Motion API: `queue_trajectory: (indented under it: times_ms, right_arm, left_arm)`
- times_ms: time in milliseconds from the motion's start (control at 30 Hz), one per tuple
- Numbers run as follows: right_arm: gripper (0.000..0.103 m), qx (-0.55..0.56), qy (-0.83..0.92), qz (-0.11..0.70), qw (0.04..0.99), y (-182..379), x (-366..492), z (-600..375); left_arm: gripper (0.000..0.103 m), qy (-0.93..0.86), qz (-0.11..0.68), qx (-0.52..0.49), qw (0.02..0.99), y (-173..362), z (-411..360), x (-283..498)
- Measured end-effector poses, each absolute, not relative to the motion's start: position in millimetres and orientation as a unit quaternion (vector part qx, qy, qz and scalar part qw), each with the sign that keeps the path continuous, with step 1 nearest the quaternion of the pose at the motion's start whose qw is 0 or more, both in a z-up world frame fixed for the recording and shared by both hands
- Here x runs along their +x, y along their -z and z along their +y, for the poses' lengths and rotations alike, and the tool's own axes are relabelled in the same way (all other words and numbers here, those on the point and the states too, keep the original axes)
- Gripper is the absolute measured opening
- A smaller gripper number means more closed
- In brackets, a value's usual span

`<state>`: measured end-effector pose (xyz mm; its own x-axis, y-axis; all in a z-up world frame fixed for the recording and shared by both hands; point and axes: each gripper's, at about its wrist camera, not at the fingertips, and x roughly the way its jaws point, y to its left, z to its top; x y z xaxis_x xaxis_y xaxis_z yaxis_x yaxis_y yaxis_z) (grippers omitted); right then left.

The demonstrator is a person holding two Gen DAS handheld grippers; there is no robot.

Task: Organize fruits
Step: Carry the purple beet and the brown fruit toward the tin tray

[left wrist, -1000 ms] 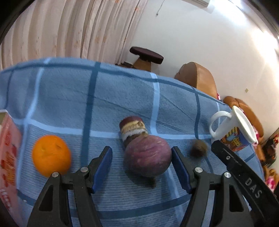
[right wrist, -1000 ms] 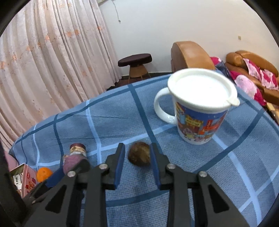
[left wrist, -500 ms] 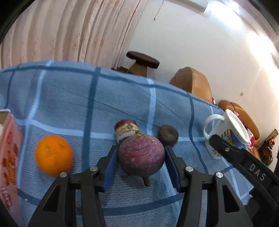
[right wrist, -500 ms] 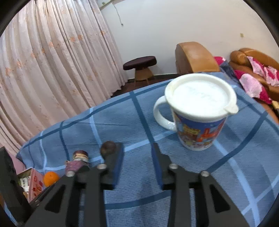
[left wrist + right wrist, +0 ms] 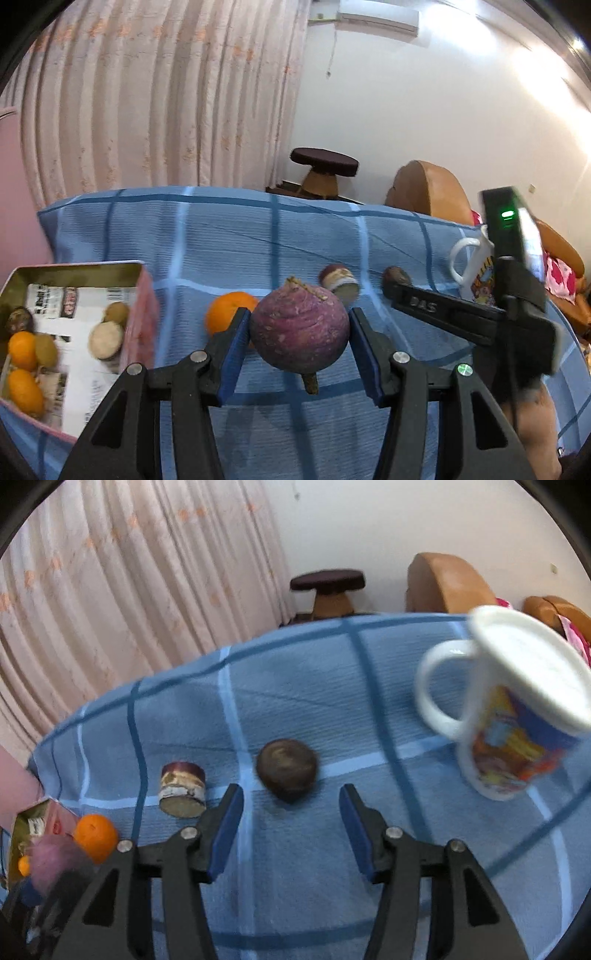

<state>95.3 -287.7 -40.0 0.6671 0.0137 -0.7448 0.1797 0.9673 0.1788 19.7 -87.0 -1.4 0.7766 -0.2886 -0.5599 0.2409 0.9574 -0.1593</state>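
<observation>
Pads (image 5: 233,350) of my left tool (image 5: 300,352) are clamping a purple root vegetable (image 5: 300,334), which I am holding clear above the checked blue surface (image 5: 236,243). Beyond it, an orange (image 5: 226,314) is lying beside the open pink box (image 5: 146,314) containing fruit. My right tool (image 5: 291,823) is hovering with its jaws apart, gripping nothing, just short of a dark round fruit (image 5: 287,768). A cut root piece (image 5: 182,789) and a lidded mug (image 5: 517,716) are flanking it.

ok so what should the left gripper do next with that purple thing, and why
Probably carry it left and lower it into the open box. The left gripper is shut on the purple root, which looks lifted off the blue cloth, and the box beside it already holds oranges and other produce, with bare paper showing in its middle.
</observation>
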Motion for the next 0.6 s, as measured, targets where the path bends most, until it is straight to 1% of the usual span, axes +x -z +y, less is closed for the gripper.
queue_trajectory:
  times_ms: [133,167,200,367,600]
  right_arm:
    - [0.058,0.083,0.060,0.421,0.901,41.8,114.2,-279.5]
    - [0.055,0.070,0.068,0.421,0.902,41.4,116.0,-276.6]
    - [0.042,0.060,0.077,0.424,0.900,41.6,117.5,-274.2]
    - [0.042,0.067,0.093,0.417,0.902,41.3,109.3,-276.0]
    - [0.042,0.073,0.140,0.353,0.922,22.7,55.3,-267.3]
  left_arm:
    - [0.055,0.125,0.301,-0.036,0.945,4.1,-80.9,26.0]
    - [0.055,0.125,0.303,-0.038,0.944,5.3,-80.2,27.4]
    - [0.055,0.125,0.305,-0.040,0.943,6.1,-79.4,28.8]
    - [0.055,0.116,0.307,-0.036,0.944,10.9,-79.1,32.3]
    - [0.055,0.111,0.294,-0.024,0.949,8.2,-74.8,29.2]
